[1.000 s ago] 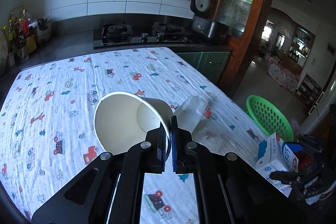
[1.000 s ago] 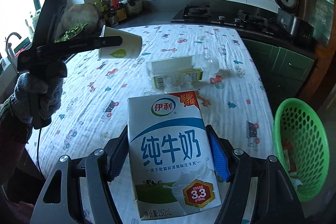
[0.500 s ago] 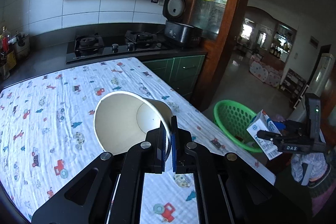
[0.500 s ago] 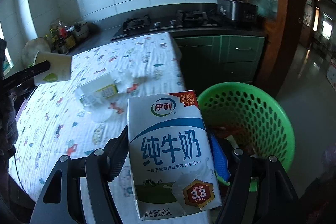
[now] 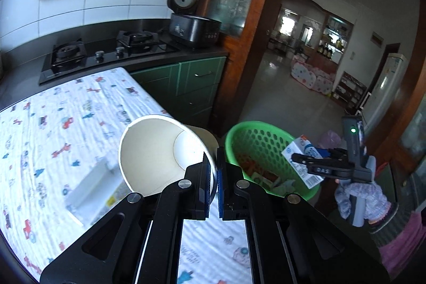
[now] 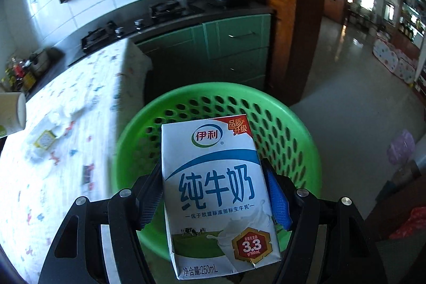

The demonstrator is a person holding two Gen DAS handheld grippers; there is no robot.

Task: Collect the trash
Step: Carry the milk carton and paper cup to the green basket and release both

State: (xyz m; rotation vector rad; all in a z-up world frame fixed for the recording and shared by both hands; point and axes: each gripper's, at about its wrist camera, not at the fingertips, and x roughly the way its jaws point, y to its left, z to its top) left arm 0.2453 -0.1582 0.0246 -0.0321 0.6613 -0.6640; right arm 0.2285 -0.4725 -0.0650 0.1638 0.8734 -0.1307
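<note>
Over the green basket [image 6: 127, 135], right gripper [image 6: 213, 193] clamped on milk carton [image 6: 218, 188], left gripper [image 5: 211, 172] seemingly pinching paper cup [image 5: 157, 151] rim.

A white paper cup [image 5: 162, 151] lies tipped on its side in the air above the table's right edge, its empty open mouth facing the near left, its rim pinched. A blue-and-white 250 mL milk carton [image 6: 217, 193] stands upright over the round green perforated basket [image 6: 293, 121], which sits on the floor right of the table with scraps of wrappers inside
</note>
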